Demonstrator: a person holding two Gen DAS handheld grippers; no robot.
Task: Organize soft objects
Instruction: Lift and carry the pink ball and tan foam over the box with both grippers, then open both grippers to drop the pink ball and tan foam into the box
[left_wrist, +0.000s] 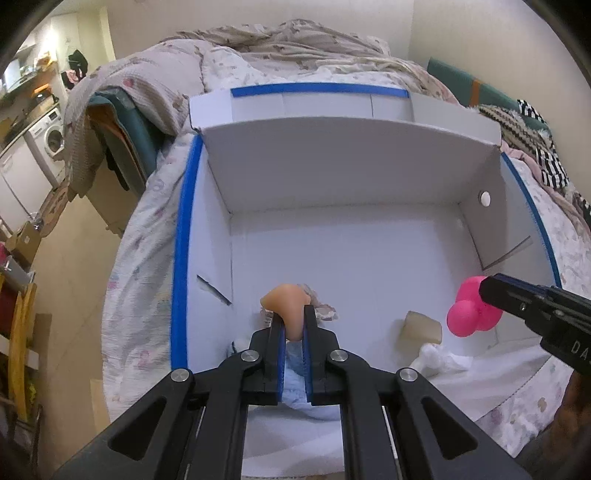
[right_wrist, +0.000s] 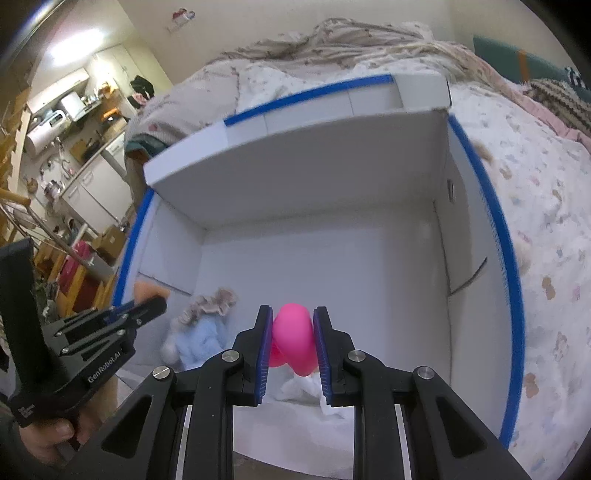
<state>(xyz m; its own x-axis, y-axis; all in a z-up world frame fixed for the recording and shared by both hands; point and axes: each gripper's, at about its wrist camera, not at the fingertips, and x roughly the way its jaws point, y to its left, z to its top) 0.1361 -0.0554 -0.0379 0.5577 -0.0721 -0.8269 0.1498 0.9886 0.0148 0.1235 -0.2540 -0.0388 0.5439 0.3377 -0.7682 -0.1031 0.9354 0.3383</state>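
Note:
A white box (left_wrist: 351, 173) with blue-taped edges lies open on a bed. My left gripper (left_wrist: 293, 314) is shut on a peach-coloured soft toy (left_wrist: 286, 301), held over the box's near left part. My right gripper (right_wrist: 291, 317) is shut on a bright pink lobed soft toy (right_wrist: 293, 336), above the box's near right side; that pink toy (left_wrist: 467, 310) also shows at the right of the left wrist view. In the box lie a light blue plush doll (right_wrist: 201, 341) with pale hair, a beige foam block (left_wrist: 423, 328) and a white soft cloth (left_wrist: 441, 356).
The box (right_wrist: 295, 177) rests on a floral quilt (right_wrist: 535, 206) with bunched bedding behind it. Left of the bed are a kitchen counter and a washing machine (left_wrist: 51, 138). A hand (right_wrist: 51, 443) grips the left gripper's handle. Striped fabric (left_wrist: 539, 155) lies at the far right.

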